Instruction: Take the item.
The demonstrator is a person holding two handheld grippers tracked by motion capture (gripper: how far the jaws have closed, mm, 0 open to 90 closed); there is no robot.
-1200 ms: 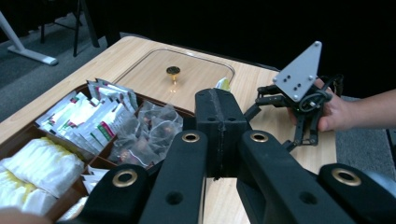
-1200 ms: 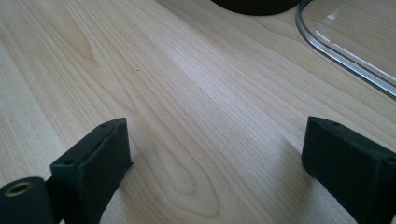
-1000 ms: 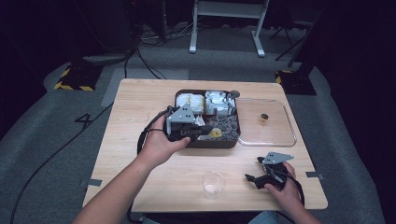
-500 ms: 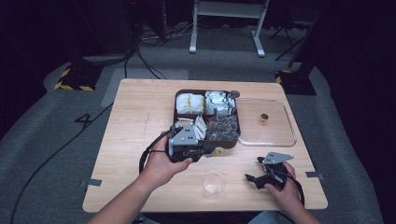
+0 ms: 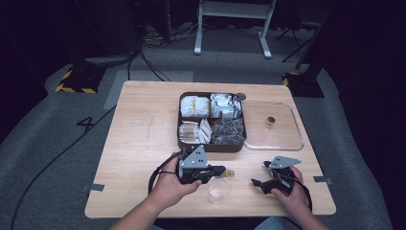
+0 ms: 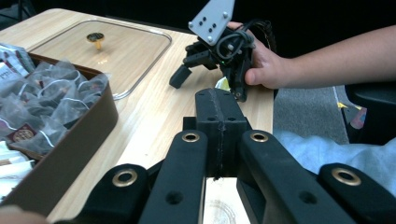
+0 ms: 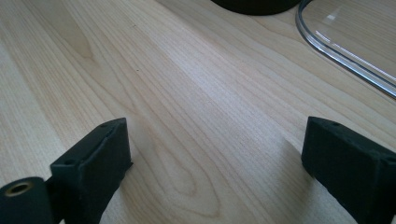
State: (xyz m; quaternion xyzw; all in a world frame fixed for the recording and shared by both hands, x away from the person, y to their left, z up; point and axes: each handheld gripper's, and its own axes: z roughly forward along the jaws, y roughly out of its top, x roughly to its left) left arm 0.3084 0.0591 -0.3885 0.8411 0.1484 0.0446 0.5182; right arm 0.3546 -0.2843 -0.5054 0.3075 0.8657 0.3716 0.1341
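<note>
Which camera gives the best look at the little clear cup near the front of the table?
The high view: the clear cup stands whole on the table, just below the left gripper. In the left gripper view, only a faint bit of rim seems to peek between the shut jaws.

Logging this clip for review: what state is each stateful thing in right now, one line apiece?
left hand-held gripper: jaws shut on a small yellow item, held above the cup
right hand-held gripper: jaws open, nothing between them, low over the table
tea box: uncovered, four compartments filled with tea bags
clear lid: off the box, lying flat beside it, knob up
plastic cup: upright
</note>
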